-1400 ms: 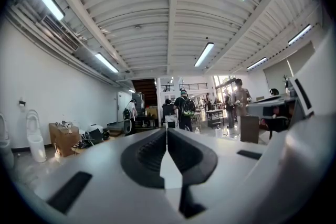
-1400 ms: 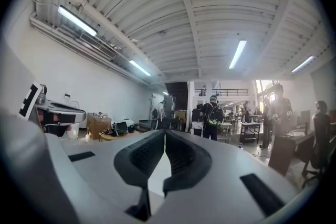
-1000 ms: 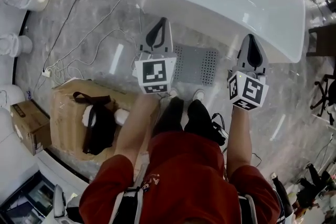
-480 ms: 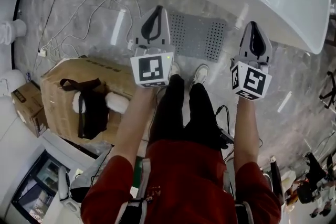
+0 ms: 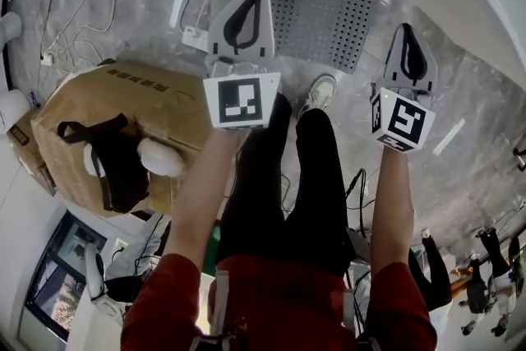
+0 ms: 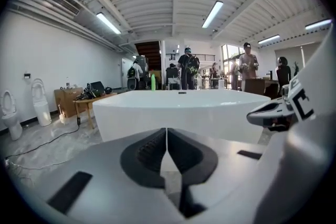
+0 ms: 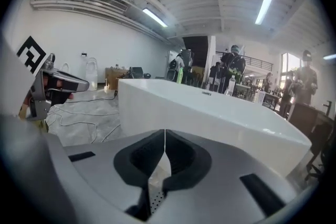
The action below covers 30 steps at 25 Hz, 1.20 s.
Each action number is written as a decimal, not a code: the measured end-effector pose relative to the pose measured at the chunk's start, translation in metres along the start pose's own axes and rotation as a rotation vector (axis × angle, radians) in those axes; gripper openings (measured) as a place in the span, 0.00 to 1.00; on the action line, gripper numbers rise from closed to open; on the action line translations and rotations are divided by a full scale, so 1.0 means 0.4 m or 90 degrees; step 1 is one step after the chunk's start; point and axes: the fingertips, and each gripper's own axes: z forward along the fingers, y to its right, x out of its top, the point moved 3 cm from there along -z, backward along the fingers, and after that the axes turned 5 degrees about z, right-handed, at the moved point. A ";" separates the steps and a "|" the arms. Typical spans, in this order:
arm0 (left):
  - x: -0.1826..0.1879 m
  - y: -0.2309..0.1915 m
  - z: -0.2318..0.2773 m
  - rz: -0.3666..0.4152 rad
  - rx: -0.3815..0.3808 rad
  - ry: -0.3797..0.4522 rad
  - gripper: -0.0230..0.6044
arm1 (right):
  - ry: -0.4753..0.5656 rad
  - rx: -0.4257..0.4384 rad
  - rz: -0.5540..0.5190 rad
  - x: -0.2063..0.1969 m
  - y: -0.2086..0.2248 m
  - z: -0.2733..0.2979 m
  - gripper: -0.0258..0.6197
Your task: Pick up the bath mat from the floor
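A: Floor?
B: Grey marbled floor (image 5: 115, 4). White cables (image 7: 76, 123) loop over it, and a cardboard box (image 5: 123, 107) sits at the left.
A: Furniture?
B: White freestanding bathtub (image 6: 184, 110). Toilets (image 6: 8, 113) stand by the white wall (image 6: 58, 55), with a desk (image 6: 92, 102) near them.
A: Light?
B: Strip lights (image 6: 212, 13) on a ribbed white ceiling (image 6: 152, 2). People (image 6: 187, 63) are standing far back.

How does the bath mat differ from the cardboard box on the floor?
The bath mat is grey, flat and perforated; the cardboard box is brown and bulky. The bath mat lies ahead of the person's shoe; the cardboard box sits to the person's left, carrying a black bag. Both rest on the floor.
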 end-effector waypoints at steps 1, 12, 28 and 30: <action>-0.038 0.007 0.013 -0.002 -0.003 0.000 0.06 | -0.007 -0.004 0.000 -0.040 0.003 0.012 0.06; -0.498 0.039 0.136 -0.001 -0.027 -0.080 0.06 | -0.072 0.008 0.003 -0.430 -0.056 0.184 0.06; -1.032 0.054 0.379 0.013 -0.032 -0.251 0.23 | -0.220 -0.032 0.090 -0.932 0.038 0.453 0.22; -1.087 0.048 0.404 -0.005 -0.030 -0.277 0.31 | -0.241 -0.037 0.100 -0.988 0.049 0.478 0.29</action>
